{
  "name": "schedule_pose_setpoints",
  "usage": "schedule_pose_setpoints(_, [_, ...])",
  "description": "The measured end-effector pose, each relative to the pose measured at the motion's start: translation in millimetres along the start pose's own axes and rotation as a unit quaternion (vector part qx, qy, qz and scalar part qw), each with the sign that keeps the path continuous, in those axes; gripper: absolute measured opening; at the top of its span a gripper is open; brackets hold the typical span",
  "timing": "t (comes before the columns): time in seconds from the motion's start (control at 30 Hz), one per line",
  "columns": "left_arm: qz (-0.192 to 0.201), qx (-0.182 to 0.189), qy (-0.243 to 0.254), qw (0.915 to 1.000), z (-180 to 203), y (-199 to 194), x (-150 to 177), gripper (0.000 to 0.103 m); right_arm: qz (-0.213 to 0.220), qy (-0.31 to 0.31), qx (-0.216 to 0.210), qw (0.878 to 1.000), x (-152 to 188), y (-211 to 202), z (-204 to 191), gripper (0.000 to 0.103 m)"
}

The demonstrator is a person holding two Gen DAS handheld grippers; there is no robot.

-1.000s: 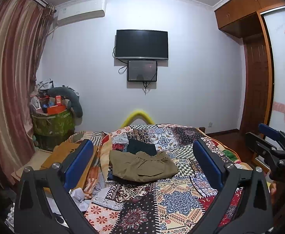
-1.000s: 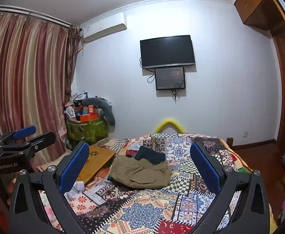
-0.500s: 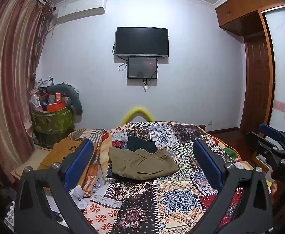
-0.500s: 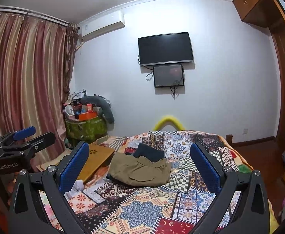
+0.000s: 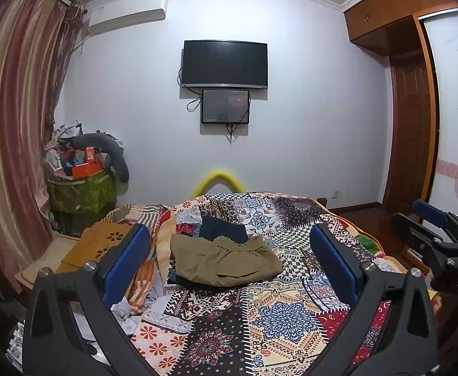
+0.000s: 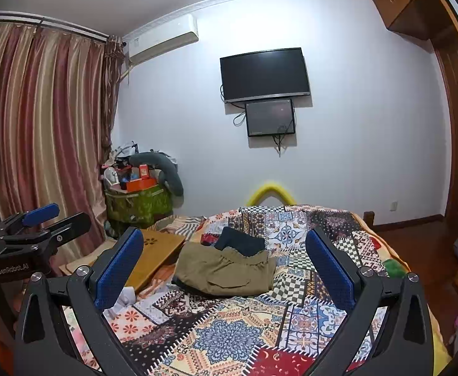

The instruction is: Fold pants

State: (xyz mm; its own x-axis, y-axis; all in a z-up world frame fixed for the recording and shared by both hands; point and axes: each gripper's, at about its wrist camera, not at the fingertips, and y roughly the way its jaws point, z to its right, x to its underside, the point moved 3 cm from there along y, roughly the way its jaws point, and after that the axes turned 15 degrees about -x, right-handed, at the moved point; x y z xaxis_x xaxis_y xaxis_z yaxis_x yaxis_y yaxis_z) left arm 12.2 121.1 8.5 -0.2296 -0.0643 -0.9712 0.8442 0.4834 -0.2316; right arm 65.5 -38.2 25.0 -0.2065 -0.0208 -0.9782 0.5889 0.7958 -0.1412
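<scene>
Olive-brown pants (image 5: 226, 261) (image 6: 226, 271) lie folded in a compact pile on the patchwork bedspread (image 5: 276, 316) (image 6: 229, 338), toward its far left. A dark navy garment (image 5: 224, 228) (image 6: 241, 240) sits just behind them. My left gripper (image 5: 229, 258) is open, held well short of the pants, nothing between its blue pads. My right gripper (image 6: 224, 264) is open too, equally far back and empty. Each gripper shows in the other's view: the right gripper (image 5: 439, 235) at the right edge, the left gripper (image 6: 38, 222) at the left edge.
A wooden lap table (image 5: 103, 244) (image 6: 158, 250) lies left of the bed with crumpled paper (image 5: 124, 310) beside it. A cluttered green bin (image 6: 138, 203) stands by the curtain (image 6: 41, 131). A TV (image 5: 225, 63) hangs on the far wall; a wardrobe (image 5: 410, 119) is at the right.
Both views have tilted up slightly, so the bed and pants sit a little lower in frame. The pants have not moved and both grippers stay open.
</scene>
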Motion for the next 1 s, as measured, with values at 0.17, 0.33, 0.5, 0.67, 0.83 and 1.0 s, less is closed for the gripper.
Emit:
schedule_pose_setpoints(0.17, [-0.002,0.002,0.0,1.0,0.9,1.0,0.8,0.103,0.0,0.0,0.001,1.0,0.1,0.1,-0.2,0.103])
schedule_pose_setpoints(0.33, [-0.005,0.01,-0.001,0.9999,0.8,1.6,1.0,0.103,0.001,0.0,0.001,1.0,-0.2,-0.1,-0.1,0.103])
schedule_pose_setpoints(0.5, [-0.009,0.019,-0.003,0.9998,1.5,3.1,1.5,0.103,0.002,0.001,0.002,1.0,-1.5,-0.9,0.0,0.103])
schedule_pose_setpoints(0.67, [-0.013,0.021,-0.001,0.9997,2.1,5.0,3.1,0.103,0.002,0.001,0.002,1.0,-1.9,-1.2,1.3,0.103])
schedule_pose_setpoints(0.83, [-0.017,0.023,0.005,0.9996,4.2,5.8,4.9,0.103,0.0,0.0,0.002,1.0,-2.4,0.1,1.1,0.103])
schedule_pose_setpoints(1.0, [-0.019,0.027,0.0,0.9994,4.9,7.1,5.5,0.103,0.0,0.0,0.003,1.0,-2.7,0.3,1.8,0.103])
